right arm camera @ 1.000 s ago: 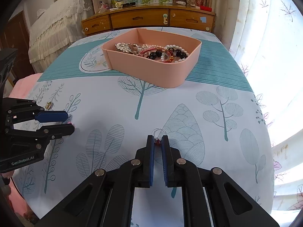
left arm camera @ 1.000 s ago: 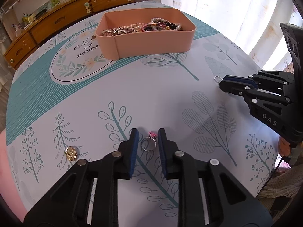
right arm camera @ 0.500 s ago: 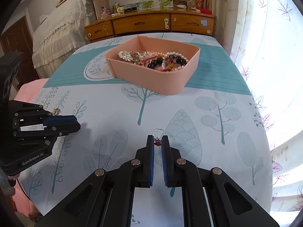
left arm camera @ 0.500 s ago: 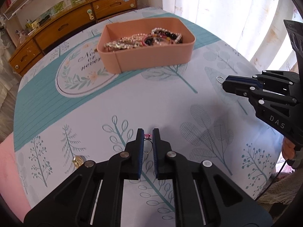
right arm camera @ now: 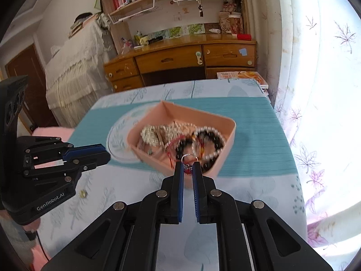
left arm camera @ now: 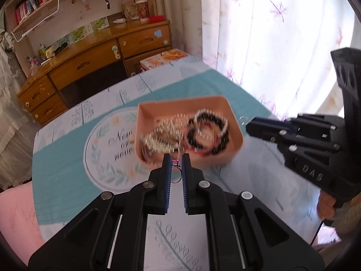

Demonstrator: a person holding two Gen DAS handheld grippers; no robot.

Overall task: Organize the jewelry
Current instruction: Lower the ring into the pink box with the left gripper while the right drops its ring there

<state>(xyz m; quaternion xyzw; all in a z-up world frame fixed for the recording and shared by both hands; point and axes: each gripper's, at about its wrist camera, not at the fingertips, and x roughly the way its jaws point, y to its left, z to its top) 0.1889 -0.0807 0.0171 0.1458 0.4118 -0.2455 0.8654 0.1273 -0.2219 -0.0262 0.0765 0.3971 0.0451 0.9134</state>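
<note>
A pink tray (left arm camera: pixel 234 122) holding several bracelets, pearl strands and sparkly pieces sits on the leaf-print tablecloth; it also shows in the right wrist view (right arm camera: pixel 232 126). My left gripper (left arm camera: pixel 175 163) is shut on a silver ring with a pink stone (left arm camera: pixel 175 163), held in the air just before the tray's near wall. My right gripper (right arm camera: pixel 188 166) is shut on a silver ring with a red charm (right arm camera: pixel 187 158), held above the tray's near corner. Each gripper shows in the other's view, the right one (left arm camera: pixel 252 126) beside the tray's right side.
A small gold piece (right arm camera: pixel 83 194) lies on the cloth below the left gripper (right arm camera: pixel 106 154). A wooden dresser (right arm camera: pixel 180 61) and shelves stand behind the table. A white curtain (right arm camera: pixel 315 67) hangs along the right. A bed with a lace cover (right arm camera: pixel 74 72) is at the left.
Both grippers have lifted off the cloth with their rings and moved forward to the pink tray. The left gripper closed on its ring a second ago.
</note>
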